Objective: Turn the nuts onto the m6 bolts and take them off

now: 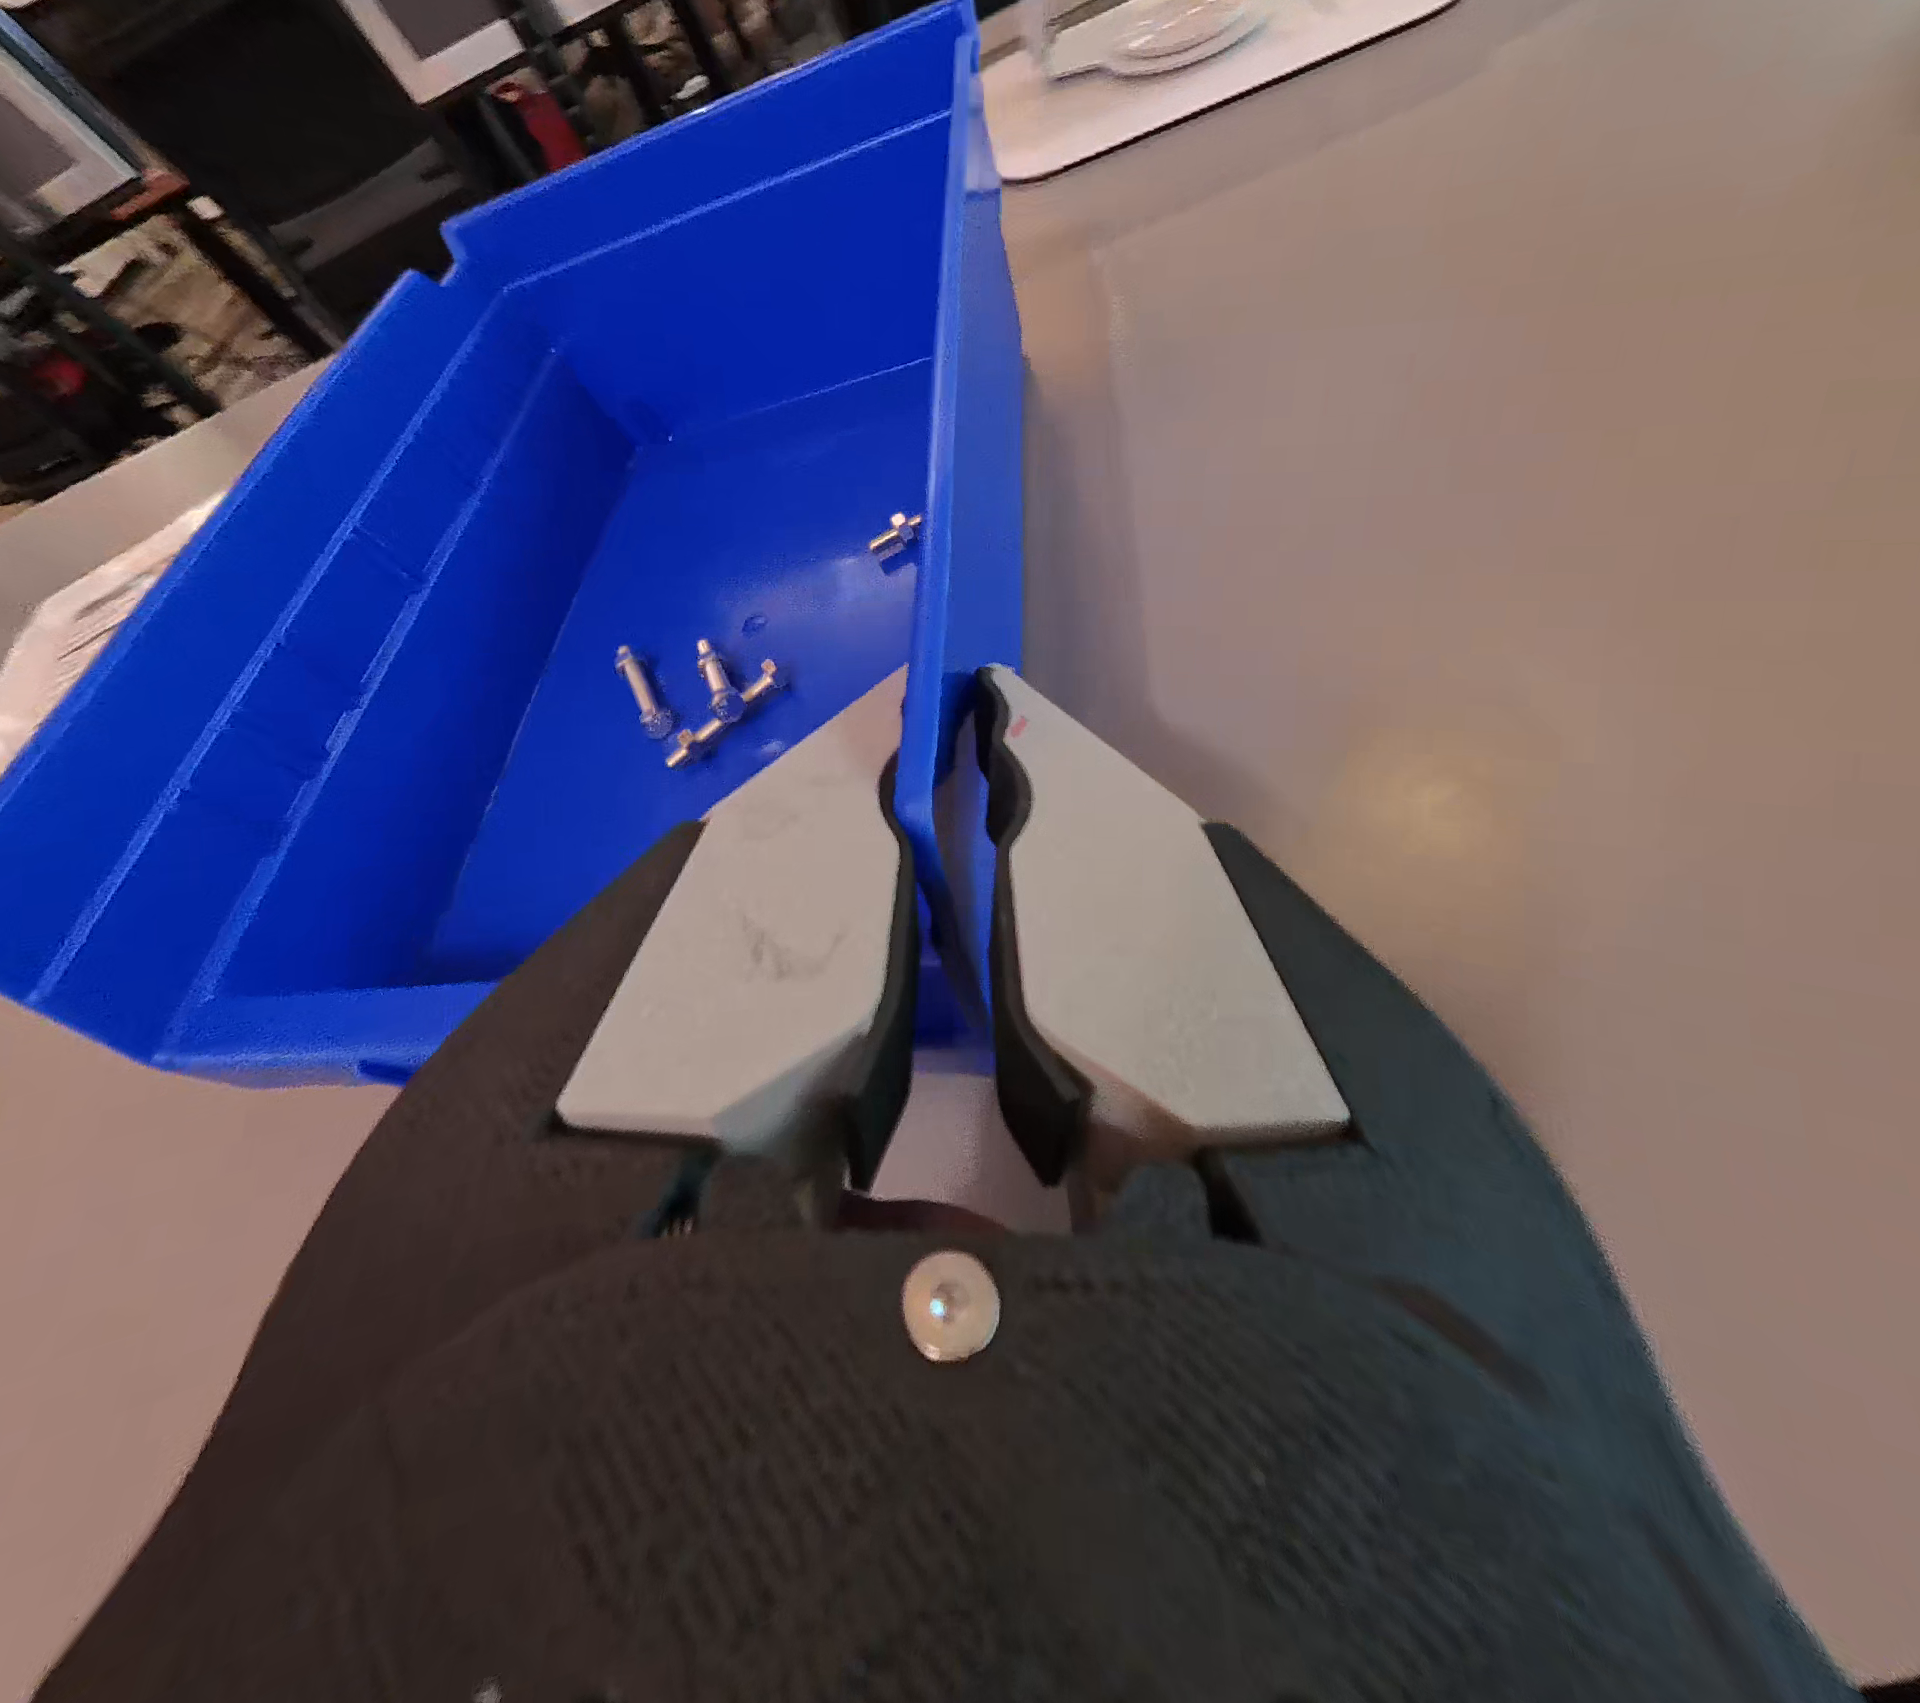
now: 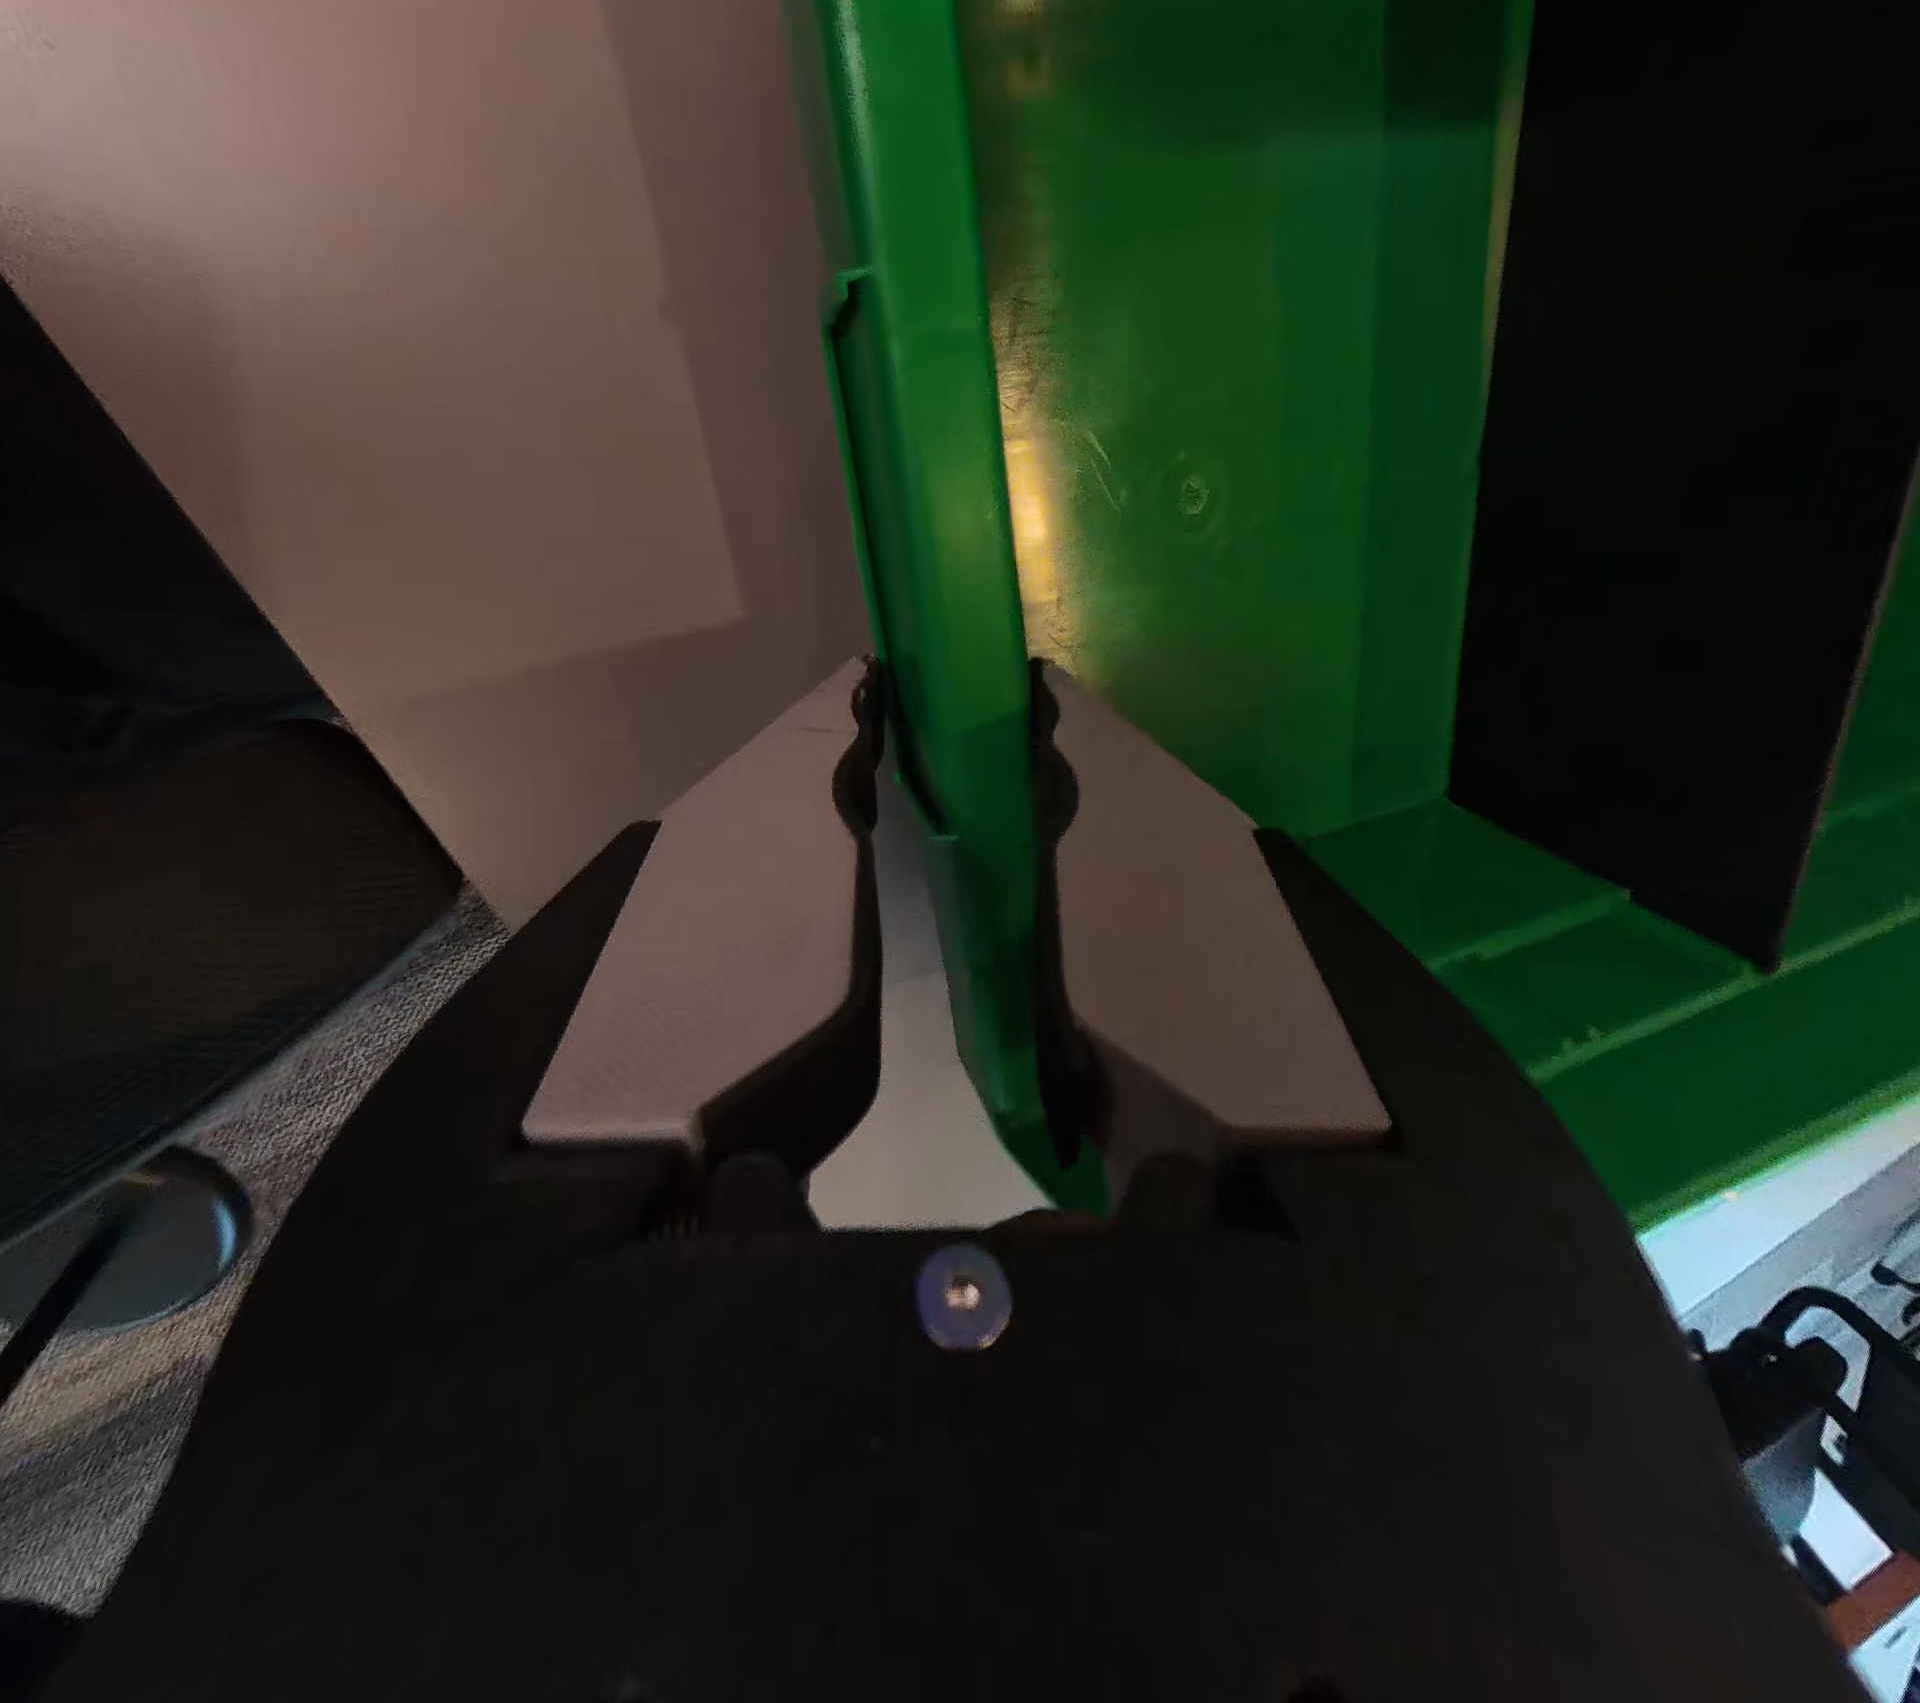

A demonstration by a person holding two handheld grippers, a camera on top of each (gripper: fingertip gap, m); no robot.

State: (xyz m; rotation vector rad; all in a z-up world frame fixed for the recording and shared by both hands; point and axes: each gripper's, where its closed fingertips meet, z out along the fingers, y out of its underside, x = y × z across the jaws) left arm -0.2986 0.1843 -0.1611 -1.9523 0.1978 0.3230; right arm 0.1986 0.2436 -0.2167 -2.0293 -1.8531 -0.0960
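1. bolts (image 1: 686, 703) lie loose on the floor of the blue bin (image 1: 312, 614), toward its right side: a cluster of about four near the middle of the floor, and one more bolt (image 1: 896, 533) apart from them, close against the right wall. some seem to carry a nut partway along the shank, but they are too small to say which.
2. left gripper (image 1: 940, 718) straddles the blue bin's right wall near its front corner, one finger inside and one outside, clenched on that wall. it holds the bin, not a bolt.
3. grey tabletop (image 1: 1455, 614) to the right of the bin carries only a white stand (image 1: 1247, 12) at the far end.
4. right gripper (image 2: 954, 697) is likewise clamped on the side wall of a green bin (image 2: 1195, 303), one finger on each face. the part of its floor that shows holds no hardware; a dark slab covers the rest.
5. judging from this, both claws are busy with bins, so no threading is under way; whether the turning is finished or not yet begun, i cannot tell.
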